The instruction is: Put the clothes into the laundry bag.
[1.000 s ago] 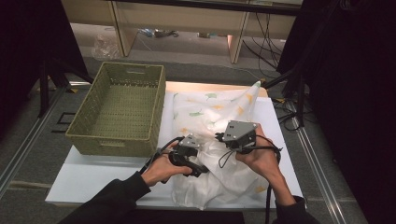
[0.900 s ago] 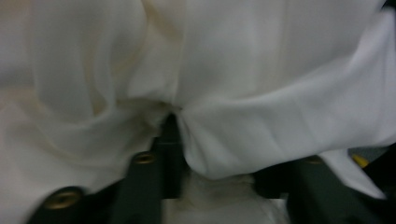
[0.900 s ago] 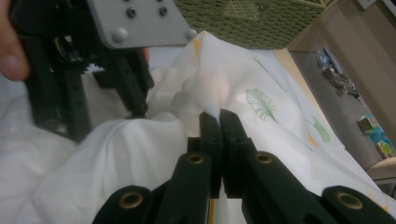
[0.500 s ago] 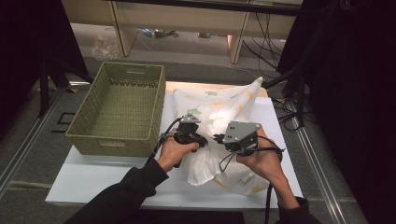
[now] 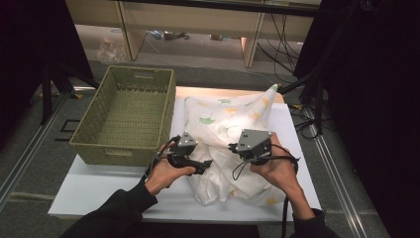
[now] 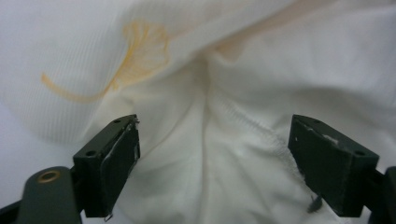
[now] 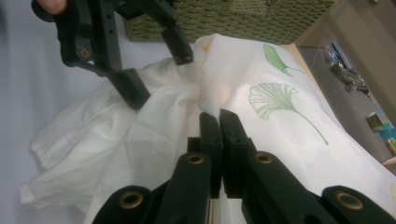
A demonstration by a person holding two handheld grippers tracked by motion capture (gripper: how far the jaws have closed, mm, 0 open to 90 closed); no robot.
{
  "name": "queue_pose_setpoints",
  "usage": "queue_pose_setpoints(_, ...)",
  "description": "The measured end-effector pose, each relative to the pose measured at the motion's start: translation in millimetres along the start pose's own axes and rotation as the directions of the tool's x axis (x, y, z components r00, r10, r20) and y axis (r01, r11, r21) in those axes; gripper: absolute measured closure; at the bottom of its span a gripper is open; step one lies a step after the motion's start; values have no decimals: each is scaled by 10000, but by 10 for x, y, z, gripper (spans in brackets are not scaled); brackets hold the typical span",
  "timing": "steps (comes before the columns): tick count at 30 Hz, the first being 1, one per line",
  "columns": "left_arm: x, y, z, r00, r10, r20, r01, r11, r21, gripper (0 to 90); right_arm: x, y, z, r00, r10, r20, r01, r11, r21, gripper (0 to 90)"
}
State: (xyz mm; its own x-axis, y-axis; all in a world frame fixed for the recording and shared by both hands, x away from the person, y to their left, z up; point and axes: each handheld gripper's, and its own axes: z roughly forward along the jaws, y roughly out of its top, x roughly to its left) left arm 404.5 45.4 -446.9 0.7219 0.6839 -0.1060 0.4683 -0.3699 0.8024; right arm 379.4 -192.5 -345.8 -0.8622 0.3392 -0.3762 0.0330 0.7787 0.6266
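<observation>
A white cloth (image 5: 225, 116) printed with green and yellow ginkgo leaves lies crumpled on the white table board (image 5: 99, 188). My left gripper (image 5: 207, 163) rests at the cloth's near left side. Its jaws have just been opening and now stand wide apart in the left gripper view (image 6: 215, 123), with a stitched hem of the cloth (image 6: 210, 158) lying loose between them. My right gripper (image 5: 232, 147) is shut on a raised fold of the cloth (image 7: 280, 121), pinched at its tips (image 7: 218, 115). The left gripper (image 7: 154, 60) stands open just beyond that fold.
A green woven basket (image 5: 119, 148) with nothing in it stands on the board's left, close to my left hand. Cables (image 5: 292, 163) trail from the grippers. Beyond the board are a floor, shelving and dark stands on both sides.
My left gripper went forward onto the cloth, then drew back toward the near left, and its jaws now stand open. The cloth's near edge has bunched up. The right gripper has stayed put.
</observation>
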Motion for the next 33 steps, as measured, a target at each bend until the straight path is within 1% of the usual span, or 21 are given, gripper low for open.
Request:
queue_pose_setpoints(2, 47, -44, 62, 9998, 72, -191, -68, 9997, 236, 152, 5, 7, 6, 10000, -94, 8, 94, 10000, 10, 900)
queue_pose_setpoints(3, 58, -56, 105, 9994, -171, -303, 181, 9994, 312, 150, 8, 8, 7, 10000, -91, 19, 91, 10000, 9, 900)
queue_pose_setpoints(5, 102, -68, 171, 9983, -61, -580, 89, 9988, 487, 150, 9, 6, 7, 10000, -80, 12, 80, 10000, 10, 900)
queue_pose_setpoints(7, 127, -76, 247, 9992, -62, -403, 86, 9983, 579, 155, 6, -4, 10, 10000, -55, -15, 55, 10000, 11, 900)
queue_pose_setpoints(9, 140, -83, 353, 9984, -566, 83, 560, 9967, 593, 173, 1, -17, 23, 10000, -39, -71, 39, 10000, -11, 900)
queue_pose_setpoints(10, 155, -86, 396, 9947, -736, 712, 697, 9959, 569, 292, -1, -21, 30, 10000, -30, -90, 30, 10000, -11, 900)
queue_pose_setpoints(11, 150, -89, 438, 9857, -975, 1376, 934, 9950, 359, 484, -1, -22, 36, 10000, -9, -94, 8, 10000, -14, 900)
queue_pose_setpoints(13, 92, -76, 453, 9772, -576, 2041, 556, 9983, 154, 732, 5, -24, 50, 9999, 10, -111, -9, 10000, 48, 900)
queue_pose_setpoints(14, 22, -54, 427, 9735, -389, 2254, 401, 9992, -8, 789, 3, -24, 56, 10000, -23, -14, 23, 10000, 80, 900)
queue_pose_setpoints(16, -126, 13, 358, 9537, -324, 2989, 430, 9987, -290, 818, -29, -28, 66, 9989, -473, 49, 473, 9989, 38, 900)
queue_pose_setpoints(17, -204, 57, 318, 9446, -240, 3274, 389, 9985, -389, 821, 1, -17, 61, 9999, -122, -17, 123, 9999, 88, 900)
queue_pose_setpoints(19, -352, 159, 283, 9380, -146, 3464, 422, 9965, -723, 822, 2, -11, 49, 9996, -260, -146, 260, 9997, -36, 900)
queue_pose_setpoints(22, -390, 273, 352, 9409, 45, 3387, 353, 9932, -1111, 823, 9, 8, -7, 9990, -355, -273, 348, 9991, -248, 900)
queue_pose_setpoints(23, -374, 303, 399, 9454, -173, 3254, 590, 9912, -1188, 821, 16, 6, -48, 9997, -142, -214, 139, 9998, -142, 900)
queue_pose_setpoints(25, -328, 330, 519, 9495, -814, 3029, 1227, 9852, -1199, 809, 4, -7, -108, 9996, -257, -119, 255, 9996, -141, 900)
queue_pose_setpoints(26, -266, 323, 588, 9603, -738, 2690, 1083, 9874, -1158, 784, 23, -18, -127, 9997, -90, -212, 85, 9997, -212, 900)
queue_pose_setpoints(27, -235, 309, 621, 9666, -813, 2429, 1095, 9884, -1053, 744, 27, -43, -138, 9998, -49, -194, 46, 9999, -110, 900)
queue_pose_setpoints(28, -205, 289, 661, 9675, -1174, 2240, 1409, 9858, -916, 707, 16, -57, -130, 9996, -164, -214, 161, 9998, -134, 900)
queue_pose_setpoints(30, -176, 256, 634, 9724, -1113, 2052, 1297, 9884, -784, 593, -1, -98, -97, 9996, -219, -187, 216, 9997, -138, 900)
queue_pose_setpoints(31, -163, 235, 584, 9778, -916, 1883, 1061, 9920, -687, 537, 1, -108, -84, 9993, -198, -305, 195, 9998, -108, 900)
queue_pose_setpoints(33, -166, 188, 470, 9827, -651, 1734, 756, 9956, -546, 441, 3, -112, -63, 9993, -190, -315, 188, 9998, -78, 900)
